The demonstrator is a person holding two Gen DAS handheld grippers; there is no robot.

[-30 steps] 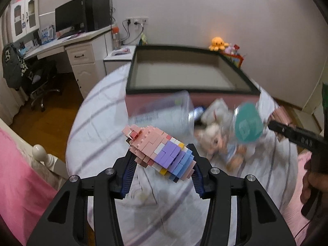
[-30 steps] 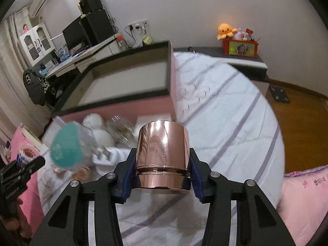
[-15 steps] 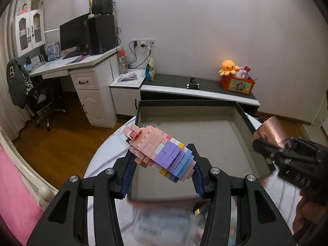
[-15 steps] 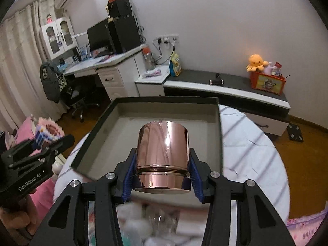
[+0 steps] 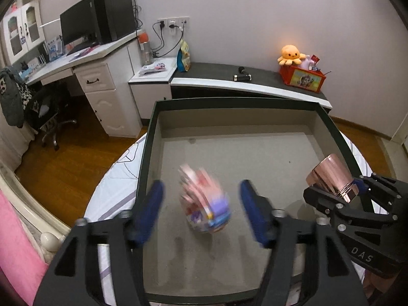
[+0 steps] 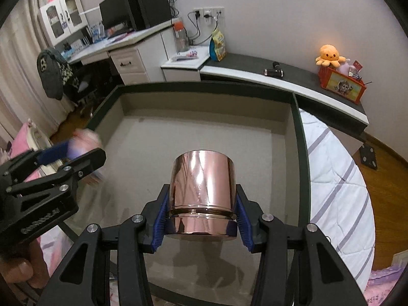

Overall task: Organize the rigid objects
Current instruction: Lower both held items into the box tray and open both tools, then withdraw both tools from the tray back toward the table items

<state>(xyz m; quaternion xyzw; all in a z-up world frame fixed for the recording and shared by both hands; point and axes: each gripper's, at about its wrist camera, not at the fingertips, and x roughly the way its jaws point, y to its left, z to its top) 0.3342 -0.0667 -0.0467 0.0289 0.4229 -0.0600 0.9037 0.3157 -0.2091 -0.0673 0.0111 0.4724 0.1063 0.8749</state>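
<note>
Pink brick model drops free into my tray as left claw opens; right claw grips copper cup.

Striped bed with an open box set on it

A bed covered in a white sheet with pale purple stripes is seen; a large shallow box, dark-rimmed with a grey inside, is set directly on it.
</note>
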